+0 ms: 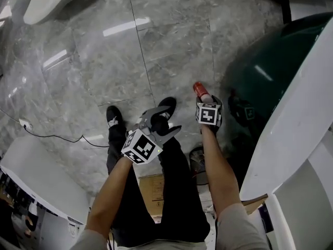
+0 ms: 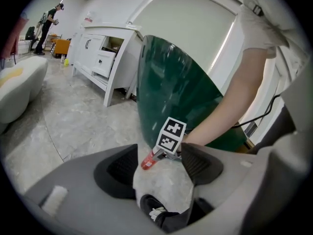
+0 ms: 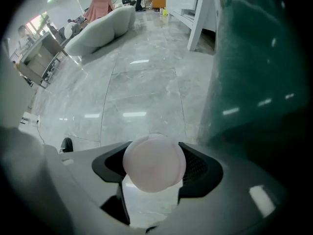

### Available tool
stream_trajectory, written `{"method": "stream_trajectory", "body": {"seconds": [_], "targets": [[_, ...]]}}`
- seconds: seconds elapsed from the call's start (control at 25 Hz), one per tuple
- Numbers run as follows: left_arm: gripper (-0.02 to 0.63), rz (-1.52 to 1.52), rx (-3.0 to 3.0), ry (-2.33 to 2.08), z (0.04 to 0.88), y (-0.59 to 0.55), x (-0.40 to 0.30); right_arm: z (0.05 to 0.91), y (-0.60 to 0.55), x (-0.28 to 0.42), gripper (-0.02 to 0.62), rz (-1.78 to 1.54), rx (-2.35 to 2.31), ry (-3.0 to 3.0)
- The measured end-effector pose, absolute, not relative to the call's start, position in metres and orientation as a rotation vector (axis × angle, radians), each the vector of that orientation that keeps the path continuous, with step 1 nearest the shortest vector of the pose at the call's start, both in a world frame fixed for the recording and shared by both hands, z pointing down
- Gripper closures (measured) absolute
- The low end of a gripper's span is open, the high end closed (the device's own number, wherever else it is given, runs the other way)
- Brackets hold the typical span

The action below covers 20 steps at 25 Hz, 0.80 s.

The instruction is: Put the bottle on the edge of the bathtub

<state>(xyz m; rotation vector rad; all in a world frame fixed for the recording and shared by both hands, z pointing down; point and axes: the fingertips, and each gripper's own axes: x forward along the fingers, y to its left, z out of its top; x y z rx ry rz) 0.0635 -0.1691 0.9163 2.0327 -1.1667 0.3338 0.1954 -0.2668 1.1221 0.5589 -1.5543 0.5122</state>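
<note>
Now the bottle [image 1: 200, 91] is held tight between the fingers of the right gripper [image 1: 207, 105], over the floor [image 1: 156, 40], just beside the green bathtub [image 1: 270, 72]. Nothing is held by the left gripper [image 1: 158, 125]; its fingers are spread wide.

Glossy grey marble tiles cover the floor [image 1: 171, 30], and pale streaks of strip lighting reflect off them. A dark green tub [image 1: 270, 66] with a white rim stands at the right. A white cabinet [image 2: 105, 58] on legs, with dark handles, stands against a pale wall [image 2: 195, 38]. A white sofa [image 3: 102, 26] sits well across the room. A black cable [image 1: 57, 137] runs over the tiles from a white plug [image 1: 23, 123], near a white table [image 1: 41, 184]. A person [image 2: 49, 18] stands far off.
</note>
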Motion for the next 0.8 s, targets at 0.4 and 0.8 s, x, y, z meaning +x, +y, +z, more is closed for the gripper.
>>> {"method": "stream_trajectory", "body": {"seconds": [0.4, 0.8], "targets": [[0.275, 0.36, 1.989, -1.159, 0.931, -0.146, 0.074, 1.16, -0.275, 0.202, 0.307, 0.498, 0.545, -1.568], [0.284, 0.357, 2.059, -1.095, 0.91, -0.145, 0.099, 1.129, -0.271, 0.202, 0.31, 0.539, 0.619, -1.597]]}}
